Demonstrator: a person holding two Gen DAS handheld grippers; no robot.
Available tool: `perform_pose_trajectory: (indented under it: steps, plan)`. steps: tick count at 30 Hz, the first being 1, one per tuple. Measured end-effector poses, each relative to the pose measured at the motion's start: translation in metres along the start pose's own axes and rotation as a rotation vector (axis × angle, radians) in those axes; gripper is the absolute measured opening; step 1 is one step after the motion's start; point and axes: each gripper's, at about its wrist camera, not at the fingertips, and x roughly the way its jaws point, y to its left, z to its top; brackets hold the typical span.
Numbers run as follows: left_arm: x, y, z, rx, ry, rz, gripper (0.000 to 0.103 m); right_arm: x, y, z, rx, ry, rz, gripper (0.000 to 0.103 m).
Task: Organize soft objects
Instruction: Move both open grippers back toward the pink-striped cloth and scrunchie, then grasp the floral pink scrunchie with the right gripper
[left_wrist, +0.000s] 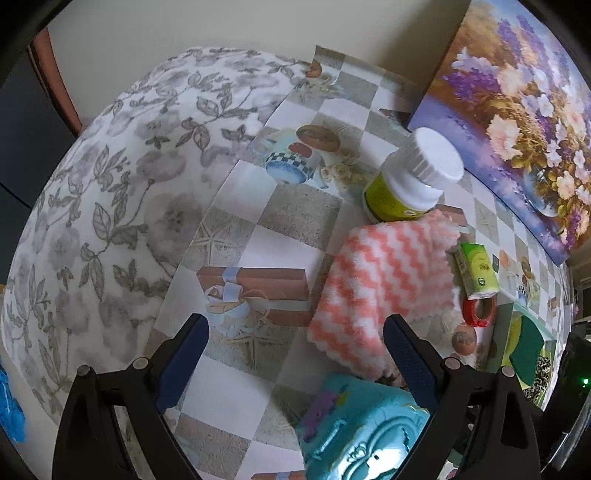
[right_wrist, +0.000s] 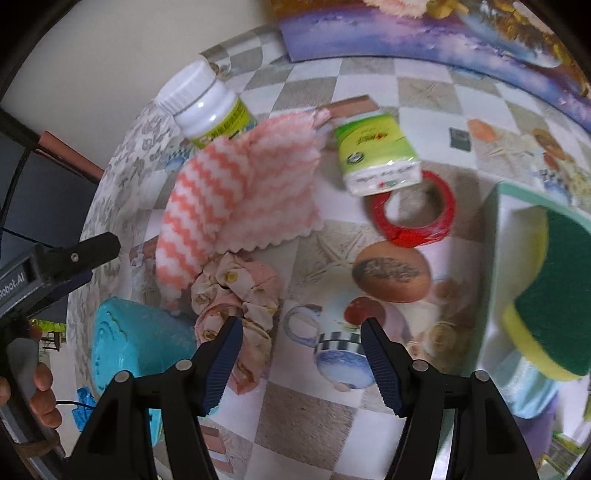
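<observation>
Left wrist view: the left gripper (left_wrist: 295, 354) hangs over the checked tablecloth (left_wrist: 280, 251), its jaws spread wide and grasping nothing. A pink-and-white zigzag cloth (left_wrist: 384, 284) lies just beyond the right fingertip. Touching its far edge is a white bottle (left_wrist: 410, 177) with a green label, tilted. To the right of the cloth lie a green tissue pack (left_wrist: 478, 271) and, nearer, a red tape roll (left_wrist: 480, 312). A turquoise box (left_wrist: 362, 428) sits near, under the right finger. At the far right, a bin (left_wrist: 532, 343) holds a green-and-yellow sponge (left_wrist: 526, 350). A flower painting (left_wrist: 517, 110) leans against the wall.

Right wrist view: the right gripper (right_wrist: 301, 360) is likewise released, its jaws apart and empty above the tablecloth (right_wrist: 314, 413). The zigzag cloth (right_wrist: 240, 192) lies in the far left part of the scene, partly folded, overlapping the bottle (right_wrist: 207, 107). A floral fabric bundle (right_wrist: 240, 299) lies at the cloth's near edge, just beside the left fingertip. The turquoise box (right_wrist: 136, 343) stands to the left. The tissue pack (right_wrist: 376, 151) rests on the tape roll (right_wrist: 417, 210). The sponge (right_wrist: 550, 302) sits in the bin (right_wrist: 495, 258) at right. The left gripper (right_wrist: 77, 258) shows at the left edge.
</observation>
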Motion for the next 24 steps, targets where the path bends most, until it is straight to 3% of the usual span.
perform_pose_trajectory:
  steps: [5,8,24]
  plan:
    - [0.012,0.005,0.002,-0.016,0.023,-0.009,0.096,0.009,0.001,0.005,0.016,-0.004,0.060,0.063]
    - [0.018,0.007,0.003,-0.022,0.033,-0.008,0.096,0.014,-0.001,0.009,0.033,-0.001,0.102,0.051]
    - [0.032,0.011,0.012,-0.023,0.059,-0.015,0.096,0.028,0.007,0.013,0.033,-0.003,0.163,0.009]
